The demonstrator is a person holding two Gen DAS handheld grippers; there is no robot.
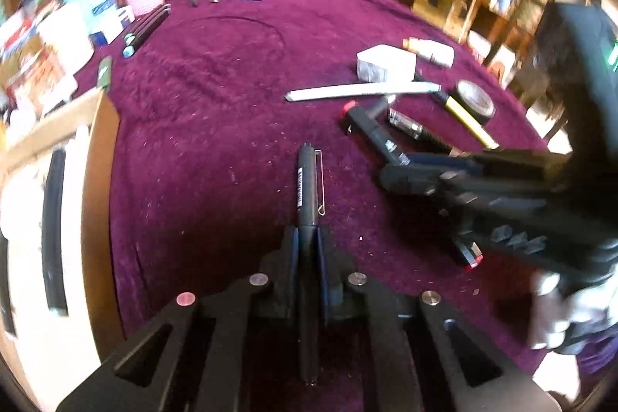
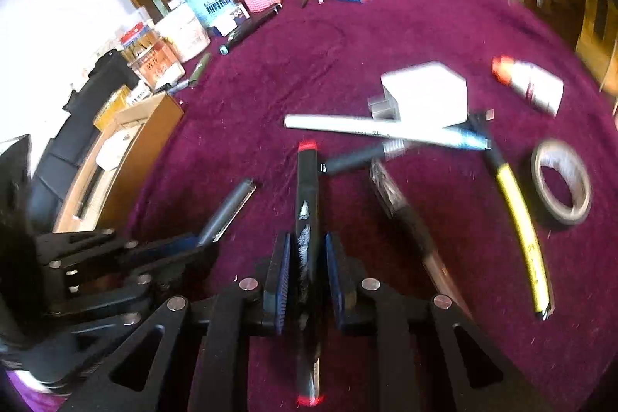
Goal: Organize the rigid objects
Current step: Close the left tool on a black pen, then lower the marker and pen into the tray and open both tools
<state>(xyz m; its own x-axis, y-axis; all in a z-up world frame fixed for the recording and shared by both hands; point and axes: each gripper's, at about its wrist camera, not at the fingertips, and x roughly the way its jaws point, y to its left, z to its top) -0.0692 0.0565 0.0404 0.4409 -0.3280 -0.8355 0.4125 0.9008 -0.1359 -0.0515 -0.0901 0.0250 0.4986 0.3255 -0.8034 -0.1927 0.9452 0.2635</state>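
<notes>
My left tongs [image 1: 307, 238] pinch the slim black clip pen [image 1: 306, 188], long axis straight ahead; right tongs [image 2: 307, 257] clamp the red-capped black marker [image 2: 307, 203] likewise (both low over the purple tabletop [image 1: 216, 111]).

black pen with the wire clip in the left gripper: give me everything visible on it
The black pen is slim, matte, plastic-looking, with a thin metal wire clip along its right side and a small white printed label on the barrel. It points away from the camera over the purple tablecloth. The left gripper is shut on its lower barrel, both fingers pressing it. Whether its tip touches the cloth is unclear.
</notes>
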